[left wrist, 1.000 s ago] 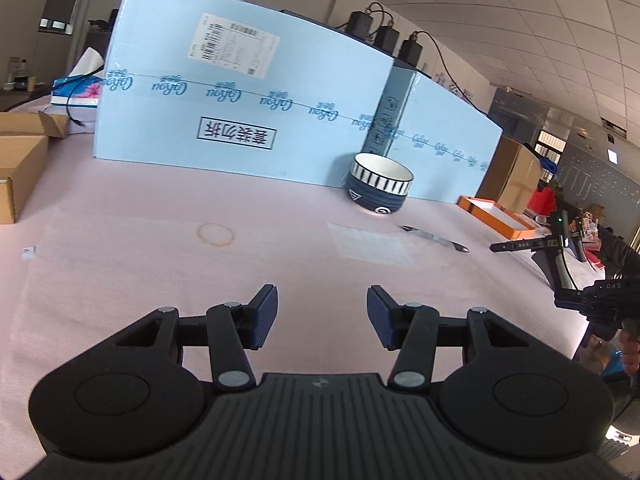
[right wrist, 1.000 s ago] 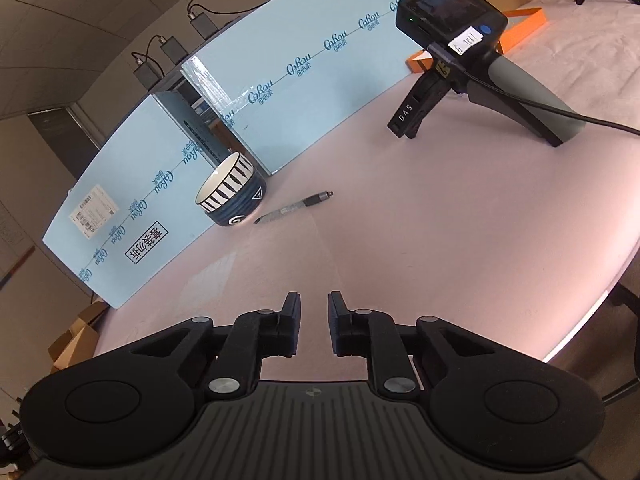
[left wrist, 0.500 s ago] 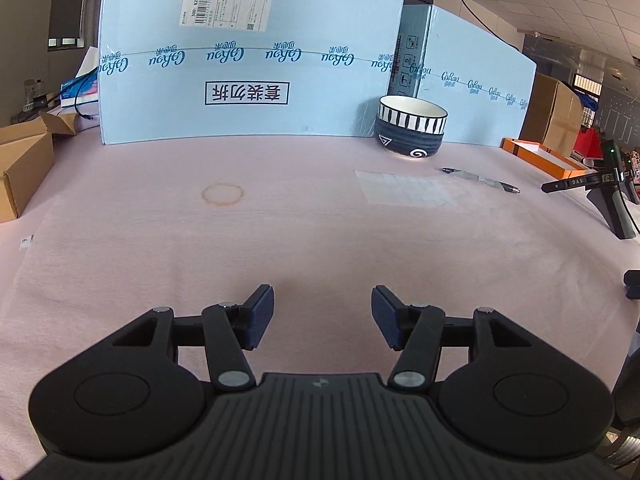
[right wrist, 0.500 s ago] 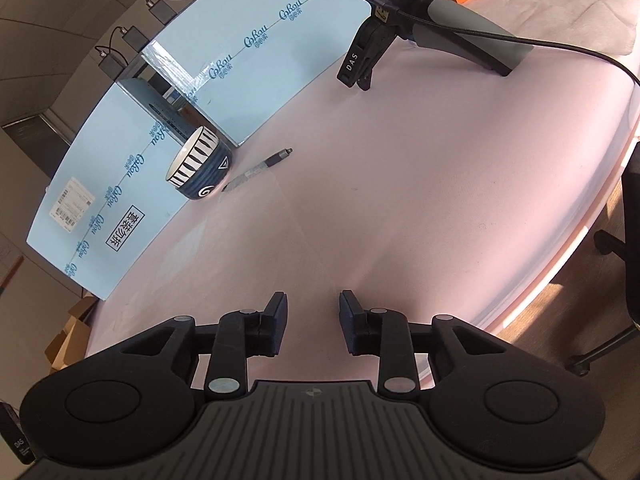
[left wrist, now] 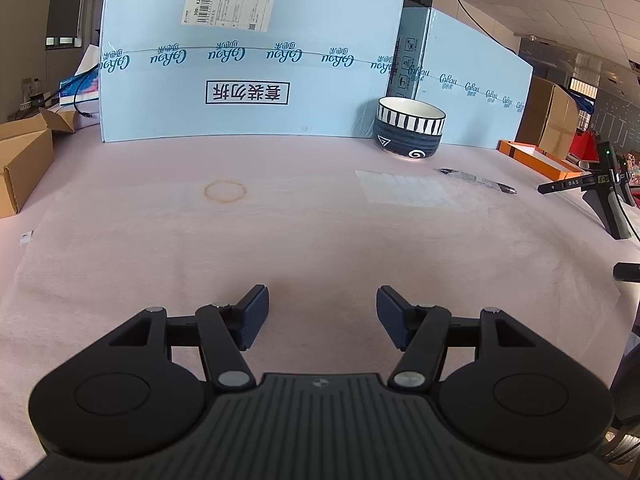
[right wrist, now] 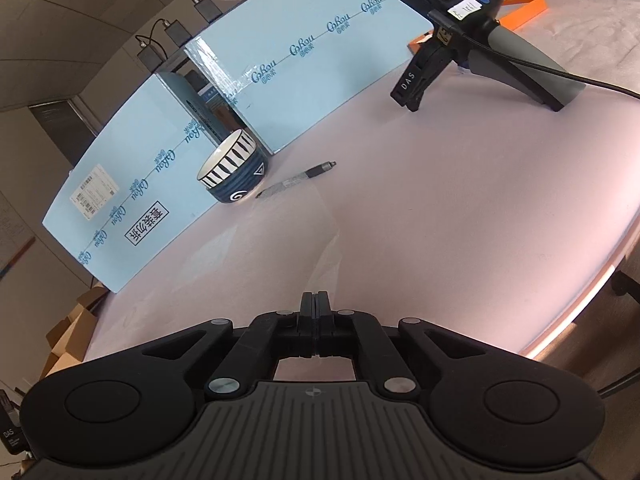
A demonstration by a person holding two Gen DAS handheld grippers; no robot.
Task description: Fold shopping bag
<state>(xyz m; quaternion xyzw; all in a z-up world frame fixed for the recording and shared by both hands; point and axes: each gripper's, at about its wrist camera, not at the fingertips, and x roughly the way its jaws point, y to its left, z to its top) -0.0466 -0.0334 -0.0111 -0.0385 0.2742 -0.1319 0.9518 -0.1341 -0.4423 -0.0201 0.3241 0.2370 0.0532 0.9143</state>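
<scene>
1. Shopping bag (left wrist: 280, 248): it is a thin, see-through film lying spread flat on the pink table (right wrist: 480, 200). It reaches from near the table's left side across to its right, in front of the striped bowl (left wrist: 409, 132) and the pen (left wrist: 476, 180).
2. Your left gripper (left wrist: 322, 312) hangs just over the near part of the bag. Its jaws stand well apart and have just been opening wider. Nothing is between them, and only the film lies beneath.
3. Your right gripper (right wrist: 315, 300) has just closed, and its pads are pressed together. The film's right-hand edge seems to rise and run straight into the tips, so I judge you have nipped that edge. The film is so faint there that the hold cannot be confirmed.
4. Done so far, as I read it: the bag is laid out and one side is probably caught. No fold shows anywhere on it.
5. Left to do: take hold on the left side, carry one half over the other, press it flat, and repeat until the bag is compact. That is nearly the whole job.
</scene>
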